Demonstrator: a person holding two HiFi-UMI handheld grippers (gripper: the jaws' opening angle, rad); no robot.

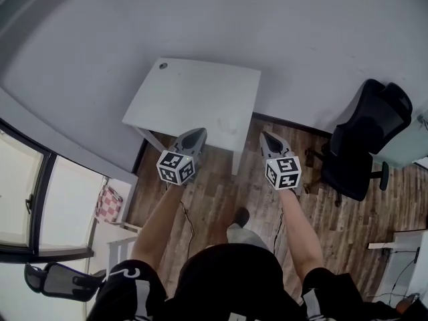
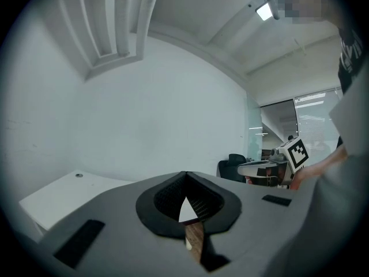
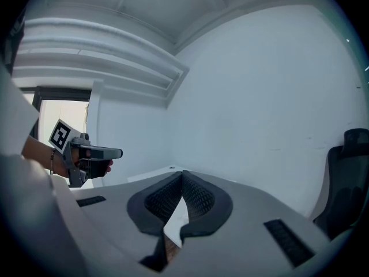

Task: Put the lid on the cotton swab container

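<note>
No swab container or lid can be made out for sure. A faint pale smudge (image 1: 227, 124) near the front right of the white table (image 1: 194, 92) is too small to identify. My left gripper (image 1: 198, 135) hovers in the air over the table's front edge, jaws shut with nothing between them. My right gripper (image 1: 266, 138) hangs level with it, just off the table's right front corner, also shut and empty. In the left gripper view the left gripper (image 2: 184, 175) points toward the wall over the table. The right gripper (image 3: 182, 175) points the same way.
A small dark round spot (image 1: 162, 65) sits at the table's far left corner. A black office chair (image 1: 364, 139) stands to the right on the wooden floor (image 1: 214, 192). A window (image 1: 40, 199) and a checked bag (image 1: 110, 202) are at the left.
</note>
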